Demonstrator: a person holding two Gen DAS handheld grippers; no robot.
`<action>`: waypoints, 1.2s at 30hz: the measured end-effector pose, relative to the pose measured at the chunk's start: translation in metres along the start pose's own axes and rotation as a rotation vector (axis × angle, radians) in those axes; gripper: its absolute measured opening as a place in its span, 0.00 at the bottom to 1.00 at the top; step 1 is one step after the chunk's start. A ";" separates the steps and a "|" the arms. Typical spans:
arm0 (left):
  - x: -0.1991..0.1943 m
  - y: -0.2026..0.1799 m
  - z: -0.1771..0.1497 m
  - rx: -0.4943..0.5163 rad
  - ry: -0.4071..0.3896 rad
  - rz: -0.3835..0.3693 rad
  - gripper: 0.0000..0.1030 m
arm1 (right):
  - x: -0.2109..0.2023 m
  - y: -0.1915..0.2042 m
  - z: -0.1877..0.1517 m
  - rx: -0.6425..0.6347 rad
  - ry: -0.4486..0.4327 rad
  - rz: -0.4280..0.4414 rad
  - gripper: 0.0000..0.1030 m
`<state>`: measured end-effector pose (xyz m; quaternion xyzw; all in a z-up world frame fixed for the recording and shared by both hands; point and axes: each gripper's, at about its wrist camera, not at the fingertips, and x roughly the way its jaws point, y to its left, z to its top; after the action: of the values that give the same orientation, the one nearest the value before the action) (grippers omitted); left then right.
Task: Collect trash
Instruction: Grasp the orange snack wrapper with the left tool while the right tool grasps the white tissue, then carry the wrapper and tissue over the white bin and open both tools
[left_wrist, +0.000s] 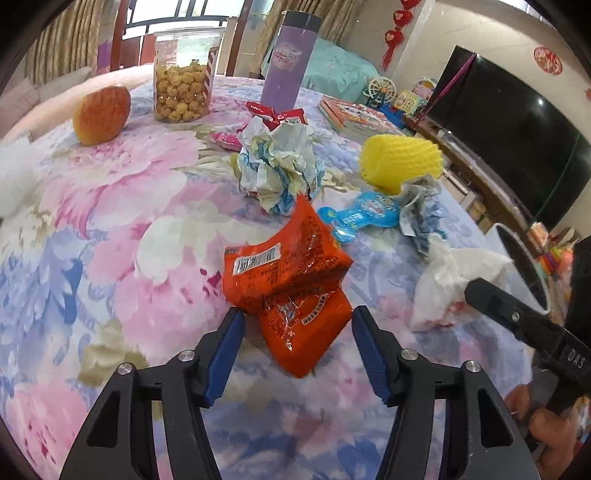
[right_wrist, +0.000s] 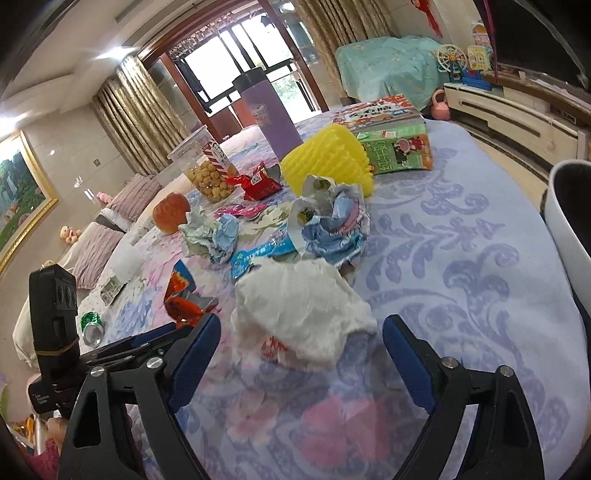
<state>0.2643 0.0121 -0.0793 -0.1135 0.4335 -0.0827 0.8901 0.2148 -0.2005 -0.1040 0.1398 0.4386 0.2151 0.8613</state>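
Note:
An orange snack wrapper (left_wrist: 288, 273) lies on the floral tablecloth (left_wrist: 110, 229). My left gripper (left_wrist: 297, 321) is open, its blue pads flanking the wrapper's near end without clearly pressing it. A crumpled white tissue (right_wrist: 299, 310) sits between the tips of my open right gripper (right_wrist: 301, 328), whose pads stand apart from it. Farther back lie a crumpled paper ball (left_wrist: 277, 166), a smaller paper wad (right_wrist: 332, 221), a blue wrapper (left_wrist: 358, 214), a yellow foam net (left_wrist: 400, 162) and a red wrapper (left_wrist: 273, 112). The right gripper's finger (left_wrist: 517, 317) reaches towards the tissue (left_wrist: 454, 280).
An apple (left_wrist: 101, 114), a popcorn jar (left_wrist: 183, 79) and a purple tumbler (left_wrist: 288, 62) stand at the back. Books (right_wrist: 391, 133) lie far right. A white bin (right_wrist: 569, 221) stands beside the table's right edge. A crushed can (right_wrist: 92, 326) lies on the left.

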 end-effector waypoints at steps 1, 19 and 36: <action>0.003 -0.001 0.001 0.006 0.004 0.001 0.28 | 0.001 0.000 0.000 -0.007 -0.001 -0.003 0.63; -0.010 -0.032 -0.009 0.087 -0.002 -0.051 0.08 | -0.037 -0.028 -0.012 0.034 -0.032 0.018 0.38; -0.012 -0.099 -0.015 0.222 0.021 -0.152 0.08 | -0.094 -0.078 -0.023 0.129 -0.117 -0.054 0.39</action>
<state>0.2406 -0.0817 -0.0523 -0.0460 0.4210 -0.1986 0.8839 0.1667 -0.3138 -0.0852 0.1953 0.4039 0.1547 0.8802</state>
